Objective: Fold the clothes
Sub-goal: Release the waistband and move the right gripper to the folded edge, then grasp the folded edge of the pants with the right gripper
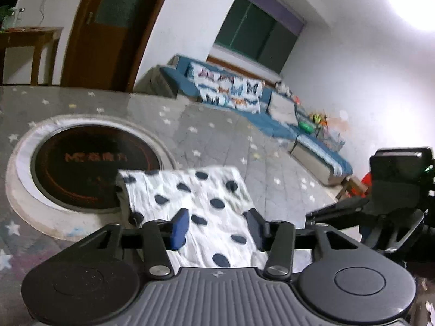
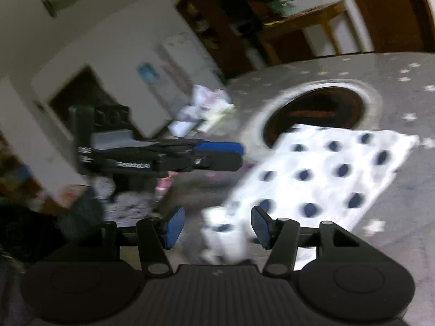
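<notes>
A white cloth with dark blue dots (image 1: pixel 206 198) lies folded flat on the grey star-patterned table (image 1: pixel 217 135). Its far edge overlaps a round dark plate (image 1: pixel 95 163) set into the table. My left gripper (image 1: pixel 217 228) stands open over the cloth's near part, its blue pads apart and clear of the fabric. In the right wrist view the same cloth (image 2: pixel 326 168) spreads to the right, and a bunched corner of it (image 2: pixel 225 239) rises between the pads of my right gripper (image 2: pixel 217 228), which is open. The left gripper (image 2: pixel 239 154) shows side-on at the left there.
A blue sofa with butterfly cushions (image 1: pixel 228 89) runs along the far wall. A brown door (image 1: pixel 103 27) and a wooden side table (image 1: pixel 32 38) stand behind the table. Blurred piles of clothes (image 2: pixel 201 108) lie beyond the table's left edge.
</notes>
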Available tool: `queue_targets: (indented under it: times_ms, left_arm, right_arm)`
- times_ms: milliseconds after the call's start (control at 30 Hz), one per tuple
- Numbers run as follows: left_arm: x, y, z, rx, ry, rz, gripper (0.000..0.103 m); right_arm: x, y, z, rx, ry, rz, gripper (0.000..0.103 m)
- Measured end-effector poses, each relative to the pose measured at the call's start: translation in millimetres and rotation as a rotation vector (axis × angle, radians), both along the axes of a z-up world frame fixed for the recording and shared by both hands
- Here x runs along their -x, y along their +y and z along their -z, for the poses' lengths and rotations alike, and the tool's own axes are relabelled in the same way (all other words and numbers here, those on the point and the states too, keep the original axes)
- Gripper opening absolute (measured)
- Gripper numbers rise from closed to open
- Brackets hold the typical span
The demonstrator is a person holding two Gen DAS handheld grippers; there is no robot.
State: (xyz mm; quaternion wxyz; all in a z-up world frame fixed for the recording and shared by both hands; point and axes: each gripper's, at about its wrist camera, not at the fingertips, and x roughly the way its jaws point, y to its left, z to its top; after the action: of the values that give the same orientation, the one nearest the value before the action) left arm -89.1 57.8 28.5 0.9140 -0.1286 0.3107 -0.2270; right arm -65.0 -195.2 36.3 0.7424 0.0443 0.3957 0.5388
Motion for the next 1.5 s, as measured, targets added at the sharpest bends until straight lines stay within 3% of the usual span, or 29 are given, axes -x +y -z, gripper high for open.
queue_targets:
  times_ms: [133, 233, 400, 533, 600, 700, 1100, 1167, 1300, 1500]
  left_arm:
    - [2, -8, 18, -0.007, 0.043, 0.04, 0.042]
    - [8, -10, 32, -0.026, 0.069, 0.06, 0.042]
    - [17, -9, 37, -0.037, 0.07, 0.061, 0.043]
    - [24, -12, 25, -0.021, 0.015, 0.073, 0.043]
    - [23, -17, 24, -0.015, 0.004, 0.096, 0.043]
    - [23, -25, 28, -0.002, 0.003, 0.134, 0.043]
    - [18, -25, 53, 0.09, 0.066, 0.198, 0.05]
    - [17, -24, 54, 0.111, 0.073, 0.206, 0.052]
    - [19, -21, 57, 0.14, 0.083, 0.217, 0.054]
    - [15, -16, 57, 0.177, 0.093, 0.227, 0.056]
  right_arm:
    - [9, 7, 21, 0.122, -0.056, -0.007, 0.054]
    - [17, 8, 30, 0.16, -0.099, -0.015, 0.054]
    - [10, 1, 11, 0.13, -0.126, 0.001, 0.06]
    - [-8, -4, -8, 0.148, -0.205, 0.1, 0.065]
    - [-18, -4, -15, 0.161, -0.247, 0.155, 0.076]
    - [-38, 7, -17, 0.176, -0.271, 0.206, 0.079]
    - [-97, 52, 40, 0.327, -0.207, 0.304, 0.08]
    - [-100, 53, 46, 0.325, -0.209, 0.307, 0.085]
    - [-96, 57, 52, 0.318, -0.244, 0.283, 0.1]
    - [-86, 68, 58, 0.345, -0.328, 0.258, 0.103]
